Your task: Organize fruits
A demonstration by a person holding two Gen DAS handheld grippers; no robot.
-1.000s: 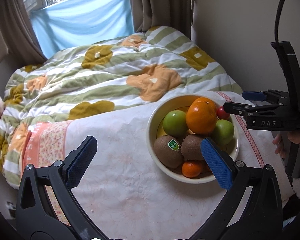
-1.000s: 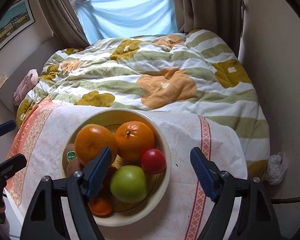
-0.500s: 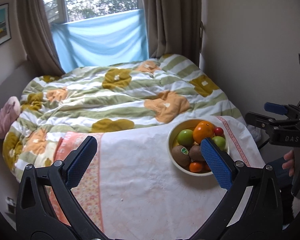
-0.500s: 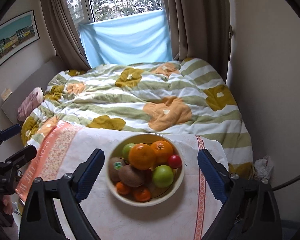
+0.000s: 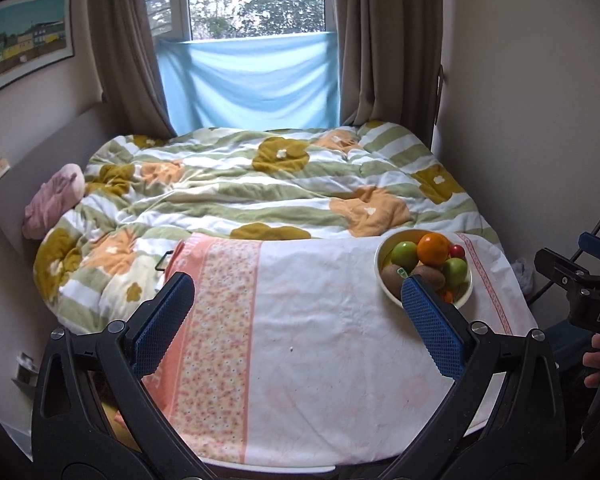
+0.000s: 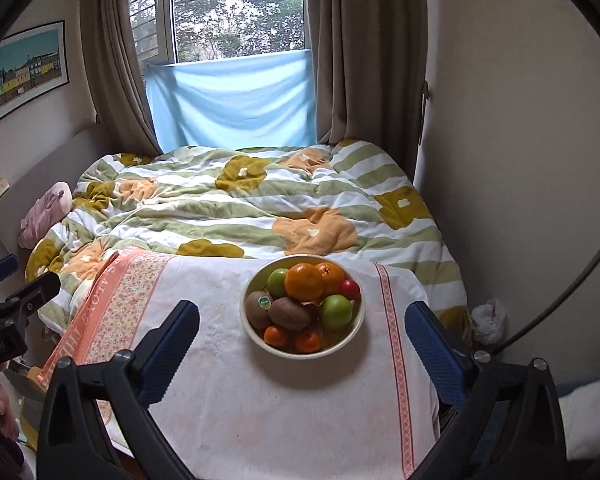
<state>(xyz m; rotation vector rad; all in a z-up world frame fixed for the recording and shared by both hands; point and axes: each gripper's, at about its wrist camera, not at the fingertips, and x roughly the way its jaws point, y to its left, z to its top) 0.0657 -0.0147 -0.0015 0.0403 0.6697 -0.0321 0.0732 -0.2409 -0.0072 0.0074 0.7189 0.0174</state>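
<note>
A cream bowl [image 6: 256,334] stands on the cloth-covered table [image 6: 284,408] and holds oranges [image 6: 305,281], green apples [image 6: 335,311], kiwis [image 6: 288,313], a small red fruit [image 6: 350,289] and small tangerines [image 6: 276,336]. The bowl also shows at the right in the left wrist view [image 5: 466,294]. My left gripper [image 5: 298,312] is open and empty, above the near left part of the table. My right gripper [image 6: 302,338] is open and empty, hovering nearer than the bowl, apart from it.
A bed with a flowered green-striped quilt [image 6: 260,204] lies beyond the table. A pink pillow [image 6: 46,212] sits at its left. Curtains and a window with blue cloth [image 6: 232,108] stand behind. A wall is close on the right; a crumpled white bag [image 6: 488,320] lies on the floor.
Both grippers have pulled back and up from the bowl, which now looks smaller and farther. Both stay open and empty. The fruit has not moved.
</note>
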